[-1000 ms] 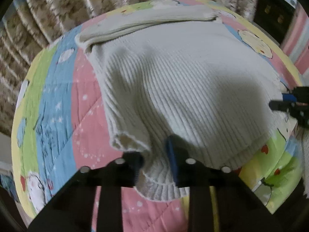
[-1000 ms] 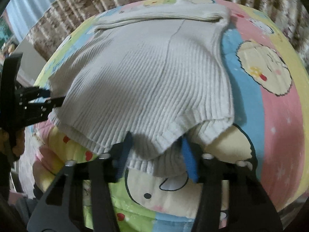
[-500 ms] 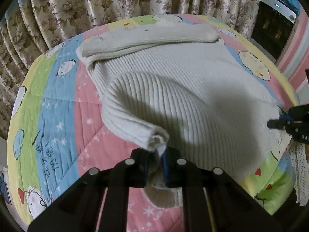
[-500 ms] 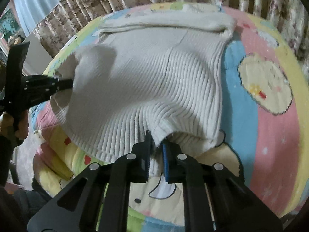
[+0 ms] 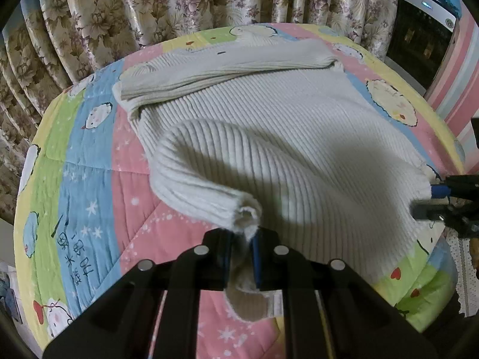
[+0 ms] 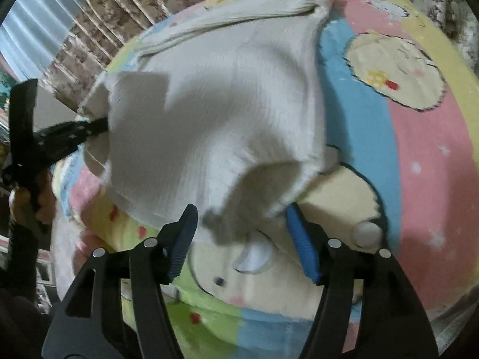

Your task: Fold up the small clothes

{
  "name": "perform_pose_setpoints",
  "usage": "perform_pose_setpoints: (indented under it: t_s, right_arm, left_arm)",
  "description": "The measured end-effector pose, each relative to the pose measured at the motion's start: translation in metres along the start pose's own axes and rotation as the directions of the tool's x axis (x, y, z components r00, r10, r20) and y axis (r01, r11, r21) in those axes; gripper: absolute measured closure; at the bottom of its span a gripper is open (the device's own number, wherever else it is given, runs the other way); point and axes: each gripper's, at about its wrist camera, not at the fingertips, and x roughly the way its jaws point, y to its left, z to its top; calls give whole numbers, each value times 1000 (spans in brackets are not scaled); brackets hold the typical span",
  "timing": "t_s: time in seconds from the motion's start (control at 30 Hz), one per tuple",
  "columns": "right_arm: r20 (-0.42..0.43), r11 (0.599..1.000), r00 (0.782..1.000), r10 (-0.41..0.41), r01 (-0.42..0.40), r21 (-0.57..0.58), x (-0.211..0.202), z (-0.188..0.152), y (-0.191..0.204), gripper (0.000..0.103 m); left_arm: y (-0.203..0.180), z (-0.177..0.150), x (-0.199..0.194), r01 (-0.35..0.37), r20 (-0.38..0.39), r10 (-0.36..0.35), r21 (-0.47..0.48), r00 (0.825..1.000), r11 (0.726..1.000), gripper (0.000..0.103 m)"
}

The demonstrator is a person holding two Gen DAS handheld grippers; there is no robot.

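The left tongs (image 5: pixel 241 252) are clamped narrow on the near left corner of the sweater (image 5: pixel 269 137), and the pinched hem stands lifted off the quilt (image 5: pixel 89 179) in a rolled hump. Holding that corner up looks like the start of carrying the bottom edge away toward the far end, where the sleeves (image 5: pixel 221 65) already lie folded across the top.

The right tongs (image 6: pixel 239 239) are not matched to that grip: their jaws are opening, blue pads wide apart, with the near right hem hanging loose between them and neither pad pressing on it. In the left view they show at the right edge, just off the knit's corner. My guess is a release for a second, better bite, since a fold carried by one corner alone would skew.

The sweater lies spread on the bed, ribbed side up, its far part flat on the quilt and only the near edge raised. Beyond the bed hang flowered curtains (image 5: pixel 179 6).
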Motion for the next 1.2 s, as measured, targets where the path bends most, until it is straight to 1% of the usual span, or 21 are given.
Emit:
perform_pose_setpoints:
  t_s: [0.03, 0.1, 0.17, 0.23, 0.27, 0.4, 0.5, 0.53, 0.57, 0.6, 0.63, 0.7, 0.77, 0.83, 0.93, 1.0, 1.07, 1.13, 1.17, 1.2]
  right_arm:
    - [5, 1000, 1000, 2, -2, -11, 3, 4, 4, 45]
    - [1, 998, 999, -32, 32, -51, 8, 11, 10, 78]
    - [8, 995, 999, -39, 40, -88, 7, 19, 13, 90]
    - [34, 987, 998, -54, 59, -152, 5, 27, 19, 91]
    - [60, 978, 996, -69, 79, -192, 3, 35, 23, 91]
    - [153, 954, 985, -86, 126, -272, 1, 71, 32, 92]
    - [232, 939, 969, -82, 153, -309, 0, 103, 34, 92]
    - [251, 935, 965, -81, 161, -317, 1, 114, 34, 92]
    - [269, 931, 960, -82, 170, -324, 2, 124, 33, 92]
    - [293, 926, 953, -83, 182, -329, 2, 138, 32, 92]
    - [307, 925, 948, -81, 186, -331, 2, 148, 29, 92]
    - [334, 926, 939, -77, 191, -326, 5, 176, 23, 92]
    - [340, 930, 937, -79, 192, -314, 10, 200, 16, 92]
    - [339, 929, 936, -91, 202, -310, 24, 231, 10, 92]
    - [277, 930, 952, -131, 214, -298, 47, 264, -2, 92]
    - [241, 924, 956, -168, 238, -300, 65, 281, -8, 92]
    - [194, 918, 960, -203, 256, -304, 82, 289, -13, 92]
    - [166, 906, 956, -242, 284, -313, 97, 294, -16, 92]
    - [162, 905, 955, -249, 289, -311, 100, 294, -16, 92]
    - [165, 909, 956, -244, 284, -304, 101, 294, -17, 92]
  left_arm:
    - [0, 1, 0, -1, 1, 1, 2, 1000, 1000, 91]
    - [2, 4, -2, -4, 10, 4, 6, 1000, 1000, 91]
    - [7, 10, -3, -13, 31, 13, 2, 999, 1000, 91]
    - [11, 17, -1, -23, 51, 24, -6, 998, 1000, 91]
    - [14, 23, 0, -36, 66, 36, -9, 997, 999, 91]
    - [27, 46, 9, -73, 117, 75, -26, 990, 997, 91]
    - [44, 68, 17, -85, 143, 97, -82, 985, 993, 91]
    - [52, 78, 18, -83, 155, 100, -112, 983, 990, 94]
    - [57, 84, 18, -93, 162, 112, -123, 980, 988, 98]
    - [63, 94, 19, -117, 172, 139, -133, 975, 984, 98]
    - [68, 100, 19, -128, 180, 151, -137, 972, 982, 98]
    - [84, 119, 27, -128, 176, 154, -153, 972, 980, 98]
    - [98, 137, 42, -124, 155, 150, -166, 976, 978, 98]
    - [106, 154, 63, -142, 121, 162, -155, 979, 978, 98]
    - [107, 168, 81, -188, 99, 199, -110, 975, 976, 98]
    - [110, 178, 92, -207, 79, 214, -90, 974, 974, 98]
    - [112, 183, 105, -224, 46, 228, -74, 973, 972, 98]
    - [113, 183, 114, -241, 23, 242, -53, 970, 969, 98]
    - [112, 183, 116, -249, 17, 250, -39, 968, 968, 95]
    - [112, 183, 116, -256, 17, 257, -33, 966, 966, 94]
